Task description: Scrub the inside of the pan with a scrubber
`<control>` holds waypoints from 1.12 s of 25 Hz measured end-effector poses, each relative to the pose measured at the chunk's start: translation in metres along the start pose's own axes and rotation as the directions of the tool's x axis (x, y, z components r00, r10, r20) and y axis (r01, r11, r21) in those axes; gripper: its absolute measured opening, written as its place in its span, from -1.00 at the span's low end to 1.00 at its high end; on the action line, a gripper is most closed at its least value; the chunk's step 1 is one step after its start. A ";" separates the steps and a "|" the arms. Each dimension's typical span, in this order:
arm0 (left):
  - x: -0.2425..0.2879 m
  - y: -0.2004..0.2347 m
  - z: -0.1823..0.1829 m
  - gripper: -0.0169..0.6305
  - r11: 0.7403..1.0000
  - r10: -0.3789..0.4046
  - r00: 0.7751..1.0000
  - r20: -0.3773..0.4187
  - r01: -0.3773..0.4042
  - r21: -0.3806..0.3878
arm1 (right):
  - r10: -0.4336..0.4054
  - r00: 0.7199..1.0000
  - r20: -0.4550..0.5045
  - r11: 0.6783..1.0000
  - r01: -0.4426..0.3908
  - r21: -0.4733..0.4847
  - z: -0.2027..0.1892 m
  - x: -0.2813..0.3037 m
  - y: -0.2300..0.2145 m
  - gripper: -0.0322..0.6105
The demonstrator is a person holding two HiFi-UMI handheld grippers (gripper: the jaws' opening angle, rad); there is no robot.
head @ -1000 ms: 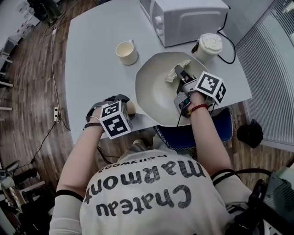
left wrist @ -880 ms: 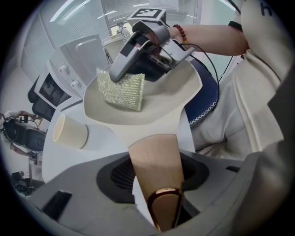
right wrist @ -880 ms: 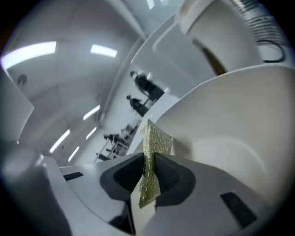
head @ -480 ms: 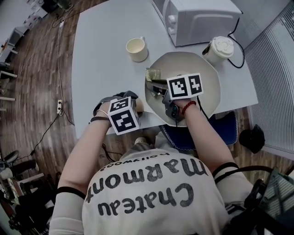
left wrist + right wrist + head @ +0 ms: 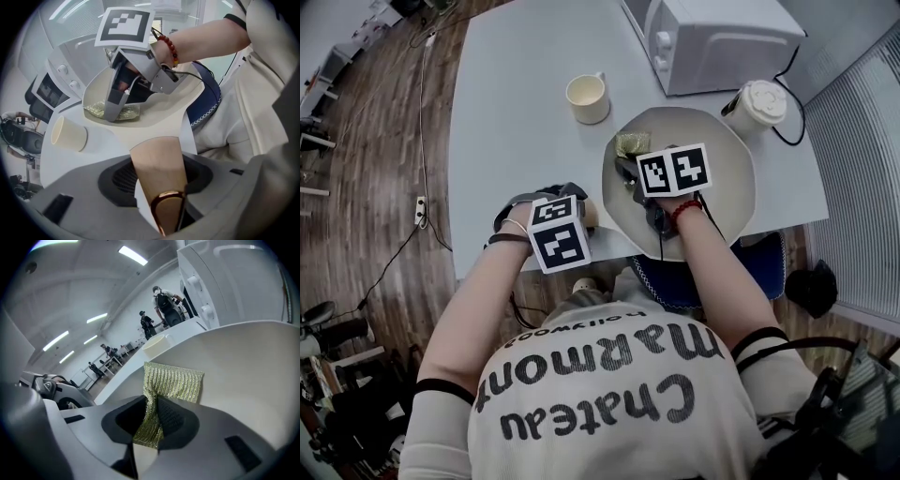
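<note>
A wide white pan [image 5: 722, 192] lies at the table's near edge. Its wooden handle [image 5: 158, 161] runs between the left gripper's [image 5: 159, 172] jaws, which are shut on it; in the head view this left gripper [image 5: 577, 212] is beside the pan's left rim. My right gripper [image 5: 628, 167] reaches into the pan's left side. It is shut on a gold mesh scrubber [image 5: 171, 380], whose free end lies flat on the pan's inner wall [image 5: 253, 376]. The left gripper view shows the scrubber [image 5: 99, 108] pressed down under the right gripper [image 5: 110, 116].
A cream cup [image 5: 588, 97] stands left of the pan on the grey table [image 5: 516, 112]. Behind the pan are a white microwave [image 5: 722, 37] and a lidded paper cup [image 5: 755, 105]. A blue chair seat [image 5: 769, 262] sits under the table edge.
The right gripper has swept the scrubber from the pan's far middle over to its left side. The left gripper has kept hold of the handle.
</note>
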State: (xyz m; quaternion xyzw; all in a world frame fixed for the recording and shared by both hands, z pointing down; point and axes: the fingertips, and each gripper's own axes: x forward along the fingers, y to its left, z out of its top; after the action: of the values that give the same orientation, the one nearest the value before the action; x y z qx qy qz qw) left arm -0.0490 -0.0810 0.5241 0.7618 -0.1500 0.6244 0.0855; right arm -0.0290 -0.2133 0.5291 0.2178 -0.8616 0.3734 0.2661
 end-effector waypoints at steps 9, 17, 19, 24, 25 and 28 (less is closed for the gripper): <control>-0.001 -0.001 0.000 -0.26 1.000 -0.008 1.000 0.005 0.008 -0.009 | -0.385 0.921 -0.052 0.892 0.357 -0.277 0.003 -0.009 -0.059 -0.66; 0.002 -0.001 0.001 -0.26 1.000 -0.003 1.000 0.017 0.004 -0.026 | -0.524 0.840 -0.144 0.768 0.392 -0.507 -0.001 -0.015 -0.090 -0.66; 0.002 -0.001 0.001 -0.26 1.000 -0.003 1.000 0.018 0.003 -0.027 | -0.531 0.832 -0.160 0.774 0.400 -0.490 -0.001 -0.020 -0.096 -0.66; 0.003 0.001 0.002 -0.26 0.999 -0.012 1.000 0.026 0.013 -0.036 | -0.566 0.807 -0.171 0.783 0.461 -0.417 0.000 -0.037 -0.116 -0.66; 0.003 0.001 0.002 -0.27 0.999 -0.024 0.999 0.029 0.025 -0.047 | -0.572 0.801 -0.176 0.783 0.469 -0.408 -0.002 -0.039 -0.120 -0.67; 0.006 -0.002 0.005 -0.28 0.992 -0.080 0.996 0.048 0.085 -0.090 | -0.581 0.786 -0.211 0.790 0.483 -0.378 -0.008 -0.047 -0.129 -0.67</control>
State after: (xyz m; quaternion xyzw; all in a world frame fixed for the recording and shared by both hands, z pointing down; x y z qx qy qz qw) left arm -0.0427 -0.0809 0.5289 0.7764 -0.1490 0.5955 0.1430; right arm 0.0830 -0.2799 0.5728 0.3482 -0.7561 0.1746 0.5259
